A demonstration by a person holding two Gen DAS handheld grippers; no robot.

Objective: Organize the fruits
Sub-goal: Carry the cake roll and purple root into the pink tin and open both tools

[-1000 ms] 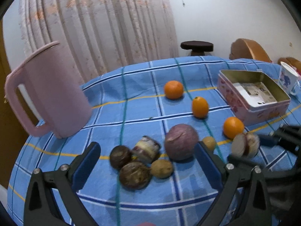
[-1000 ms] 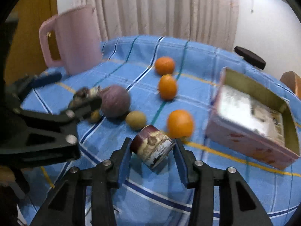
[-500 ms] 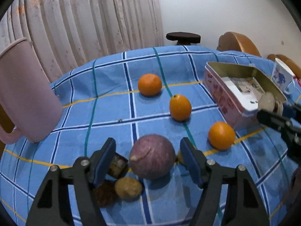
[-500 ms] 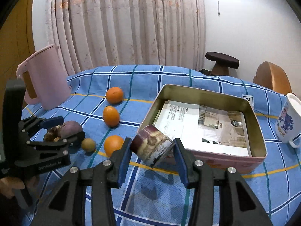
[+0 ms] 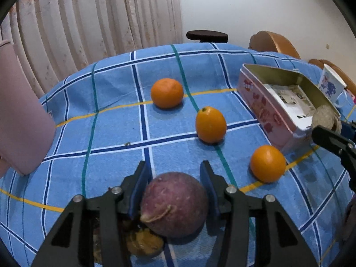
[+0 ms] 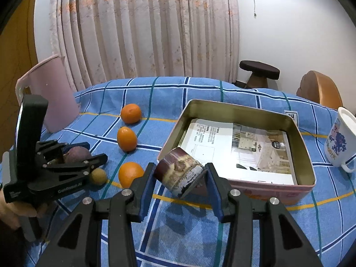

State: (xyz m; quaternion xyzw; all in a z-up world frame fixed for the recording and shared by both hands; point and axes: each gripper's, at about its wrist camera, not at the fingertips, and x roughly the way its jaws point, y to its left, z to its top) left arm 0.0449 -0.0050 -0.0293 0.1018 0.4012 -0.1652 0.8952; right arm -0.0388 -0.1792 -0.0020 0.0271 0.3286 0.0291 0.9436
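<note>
Left wrist view: the left gripper [image 5: 174,178] has its fingers [image 5: 139,187] closing around the purple fruit [image 5: 174,203], which sits between them on the counter [image 5: 111,133]. The blue pads stand right against the fruit's sides; whether they press on it yet cannot be told. A small brown fruit [image 5: 144,243] lies just below the purple fruit, partly hidden by the gripper frame. Three oranges rest on the blue checked cloth: a round one [image 5: 167,92] farthest back, an oval one [image 5: 210,124] in the middle, and a third [image 5: 268,163] near the tin [image 5: 262,102]. The pink jug [image 5: 22,122] stands at the left edge.

Right wrist view: the right gripper [image 6: 180,175] has its fingers [image 6: 145,187] pinching a short can [image 6: 181,171], tilted and held above the cloth, just in front of the near left corner of the open tin [image 6: 307,166]. A printed sheet [image 6: 240,149] lies flat on the tin's floor. A white mug [image 6: 340,140] stands right of the tin, apart from it. To the left, the left gripper [image 6: 86,155] straddles the purple fruit [image 6: 76,154], with a person's hand [image 6: 13,209] on its handle. A small tan fruit [image 6: 98,176] lies beside the nearest orange [image 6: 130,173]. A stool [image 6: 259,71] stands behind the counter.
</note>
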